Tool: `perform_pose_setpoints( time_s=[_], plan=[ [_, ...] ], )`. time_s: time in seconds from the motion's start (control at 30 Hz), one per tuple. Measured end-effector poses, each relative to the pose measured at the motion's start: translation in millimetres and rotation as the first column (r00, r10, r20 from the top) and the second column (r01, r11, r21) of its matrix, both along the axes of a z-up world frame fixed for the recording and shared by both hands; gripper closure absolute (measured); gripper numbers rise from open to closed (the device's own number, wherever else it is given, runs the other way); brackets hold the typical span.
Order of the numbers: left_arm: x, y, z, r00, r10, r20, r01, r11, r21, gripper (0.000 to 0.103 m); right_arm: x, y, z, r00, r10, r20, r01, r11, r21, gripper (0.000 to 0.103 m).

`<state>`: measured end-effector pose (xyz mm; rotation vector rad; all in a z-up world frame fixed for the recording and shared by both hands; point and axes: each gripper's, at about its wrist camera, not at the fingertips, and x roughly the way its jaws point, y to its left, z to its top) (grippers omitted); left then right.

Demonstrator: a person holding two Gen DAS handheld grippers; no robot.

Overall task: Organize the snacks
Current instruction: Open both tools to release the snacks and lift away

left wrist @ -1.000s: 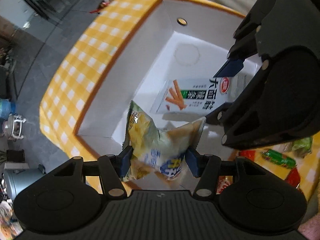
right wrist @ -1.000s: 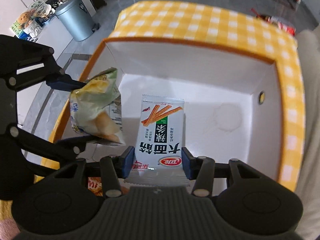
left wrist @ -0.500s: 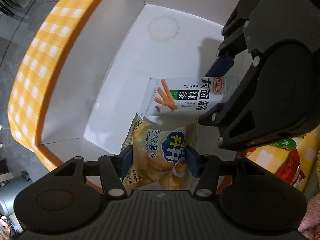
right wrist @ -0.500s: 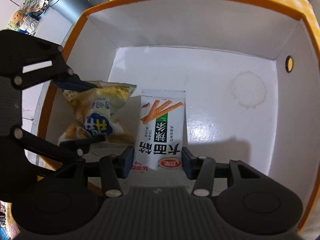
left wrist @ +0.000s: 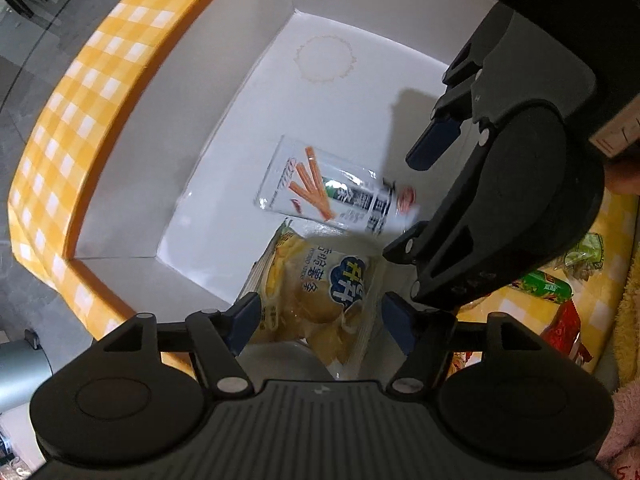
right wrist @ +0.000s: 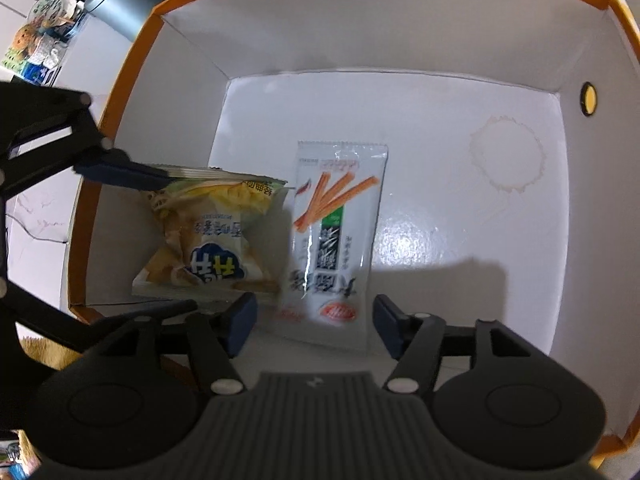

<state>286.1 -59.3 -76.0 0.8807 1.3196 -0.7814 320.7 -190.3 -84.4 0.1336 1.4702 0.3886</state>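
Two snack packets sit inside the white box (right wrist: 400, 32), which has an orange rim and a yellow-check outside. Left hand-held gripper (left wrist: 320, 316): fingers spread wide; yellow chip bag (left wrist: 320, 288) lies between them, one pad near its edge at 9 o'clock, contact uncertain; the pad at 3 o'clock stands apart from it. Right wrist view shows the chip bag (right wrist: 208, 240) at 9 o'clock in the box, against the left wall. Right hand-held gripper (right wrist: 314, 320): released, jaws apart, clear of the white spicy-strip packet (right wrist: 336, 236), which lies on the box floor, blurred, touching the chip bag. More wrapped snacks (left wrist: 548, 284) lie on the checked worktop (left wrist: 612, 220) at 3 o'clock.
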Motion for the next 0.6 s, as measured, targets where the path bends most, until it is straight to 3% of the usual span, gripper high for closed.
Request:
perform_pose_setpoints(
  time_s=[0.4, 0.6],
  plan=[
    [-33, 15, 52, 0.987, 0.103, 0.123, -0.079, 0.979, -0.187, 0.021, -22, -10, 53, 0.988, -0.017, 0.154, 0.024, 0.999, -0.047, 0.031],
    [-61, 25, 75, 0.959, 0.217, 0.184, -0.159, 0.944, -0.287, 0.021, -47, -9, 75, 0.971, -0.043, 0.237, 0.06, 0.996, -0.065, 0.03]
  ],
)
